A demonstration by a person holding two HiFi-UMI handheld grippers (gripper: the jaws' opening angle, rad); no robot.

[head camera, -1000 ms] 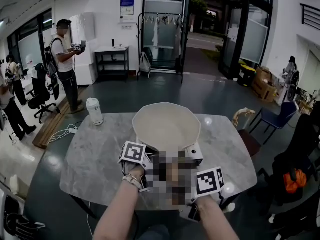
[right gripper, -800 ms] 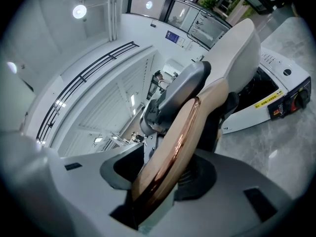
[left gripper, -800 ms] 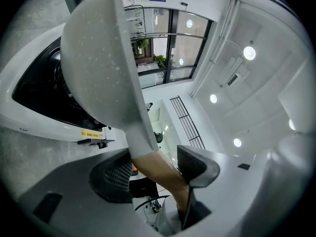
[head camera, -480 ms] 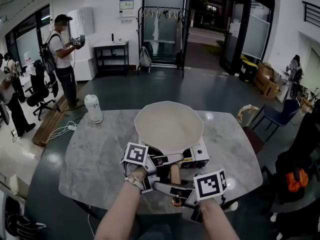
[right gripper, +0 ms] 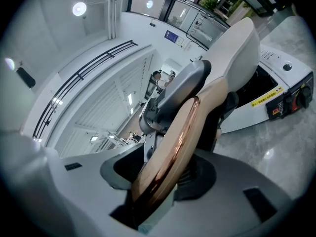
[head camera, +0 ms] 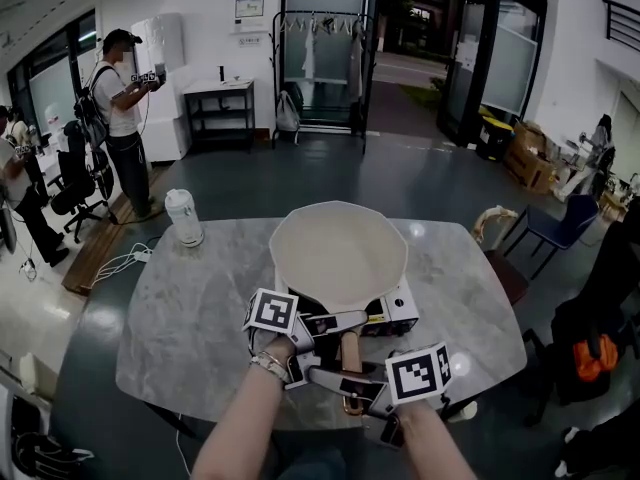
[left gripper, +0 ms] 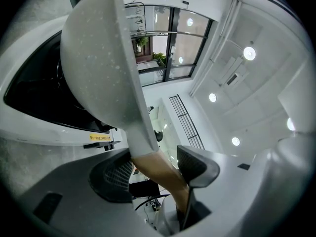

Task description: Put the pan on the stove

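Observation:
A cream pan (head camera: 338, 253) with a wooden handle (head camera: 350, 353) sits over the white portable stove (head camera: 400, 313) on the grey marble table (head camera: 190, 318). I cannot tell whether its base rests on the burner. My left gripper (head camera: 335, 320) is shut on the handle close to the bowl, and my right gripper (head camera: 345, 383) is shut on the handle's end. In the left gripper view the pan (left gripper: 98, 58) rises over the stove (left gripper: 44, 117), and the handle (left gripper: 158, 172) runs between the left gripper (left gripper: 155, 164) pads. In the right gripper view the copper-ringed handle (right gripper: 173, 147) fills the right gripper (right gripper: 163, 174).
A white bottle (head camera: 183, 218) stands at the table's far left corner. A chair (head camera: 495, 233) is at the table's right side, with a blue chair (head camera: 560, 233) beyond it. Persons (head camera: 120, 98) stand at the left of the room. The stove's knobs (right gripper: 296, 100) face me.
The pan and both grippers have sunk a little toward the stove. Both grips on the handle are unchanged.

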